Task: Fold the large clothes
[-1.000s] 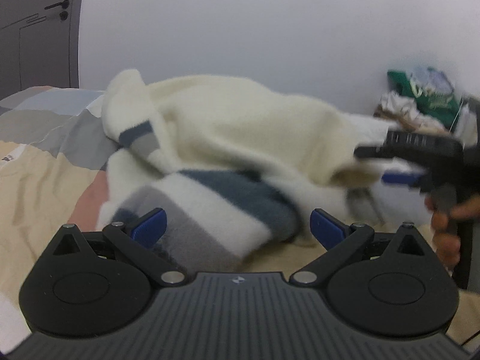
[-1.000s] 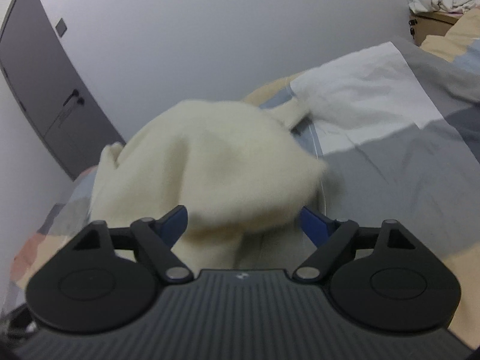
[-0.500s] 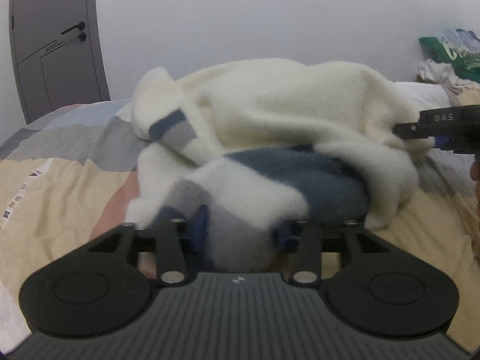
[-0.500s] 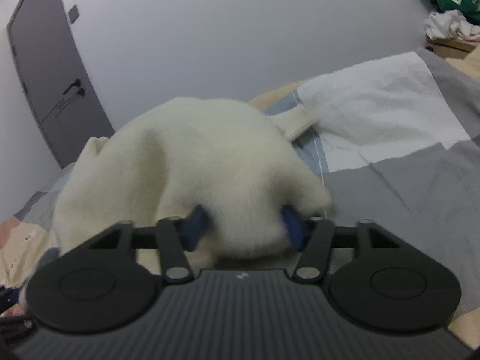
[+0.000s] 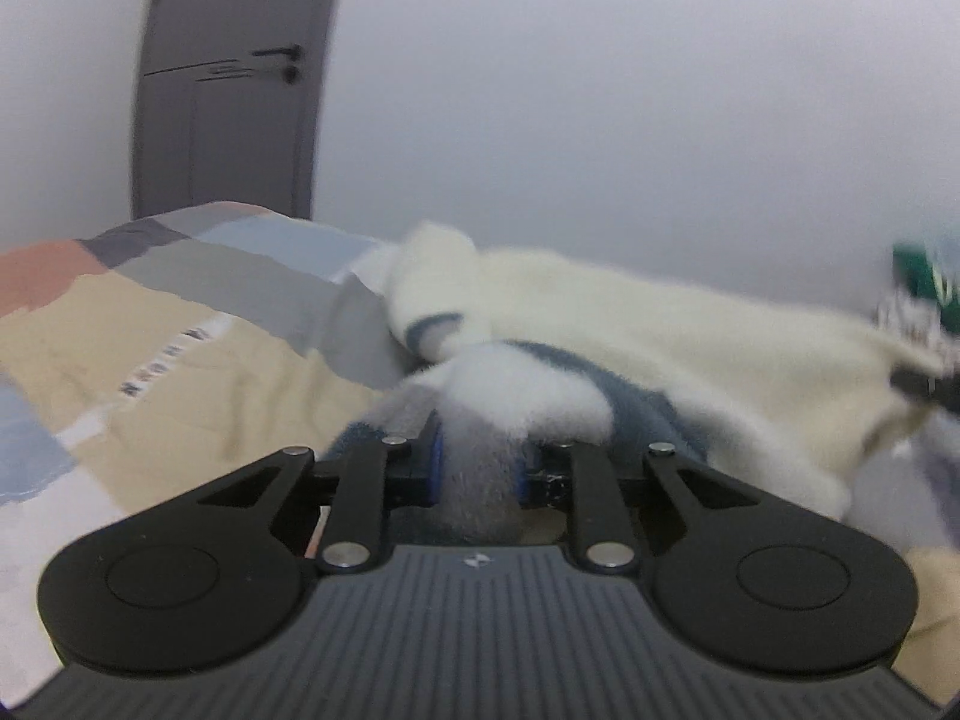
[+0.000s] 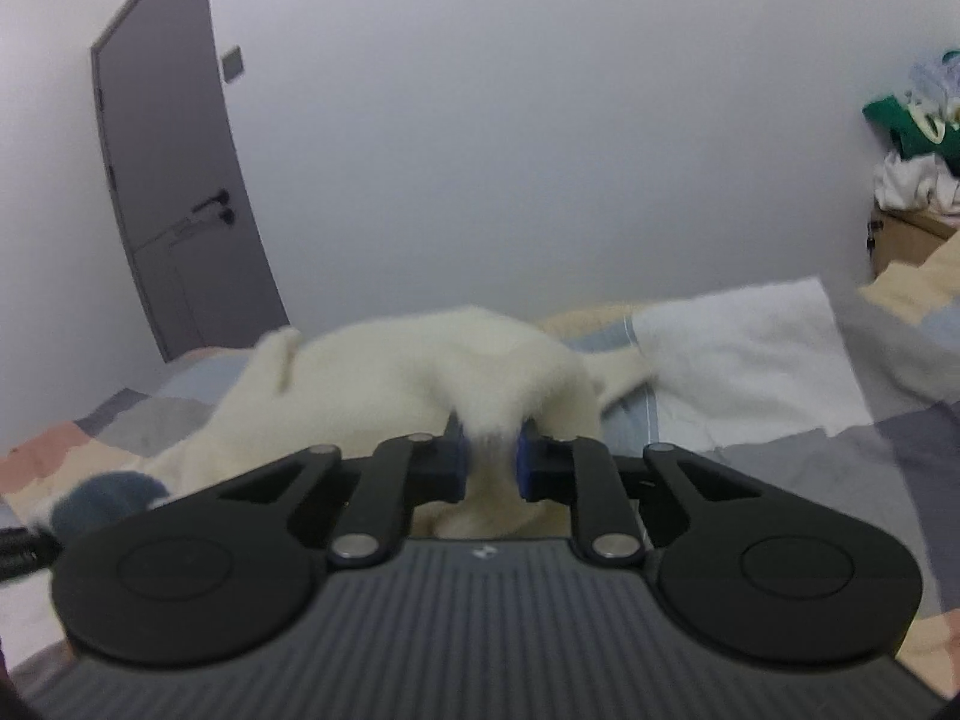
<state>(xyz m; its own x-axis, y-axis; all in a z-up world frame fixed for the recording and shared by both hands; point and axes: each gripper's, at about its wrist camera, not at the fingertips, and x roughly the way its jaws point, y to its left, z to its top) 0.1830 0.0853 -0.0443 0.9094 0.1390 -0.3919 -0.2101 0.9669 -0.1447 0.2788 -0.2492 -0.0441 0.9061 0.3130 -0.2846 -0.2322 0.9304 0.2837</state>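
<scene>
You had both grippers clamped on the same garment, a cream fleece sweater with grey and blue bands, lying crumpled on the patchwork bed. Your left gripper had its jaws closed on a thick roll of the grey-and-white striped part, the fabric bulging up and over the blue pads. Your right gripper had its jaws closed on a tuft of the plain cream part of the sweater, pinched tight between the blue pads.

The relation that mattered was this: from your left jaws the cloth ran forward and off to the right, toward your right gripper, which showed as a dark blur at the far right edge with cream fabric drawn toward it. From your right jaws the bulk lay ahead and to the left, with the blue-banded end low at the left. So the long axis of the sweater ran roughly from one hand to the other, across the bed, striped end at your left and cream end at your right. Neither hand was nearer; each already held its end.

The span between your grips looked partly drawn out but bunched, not flat. Which end was hem or collar could not be told. The next move probably called for spreading the two ends apart.
</scene>
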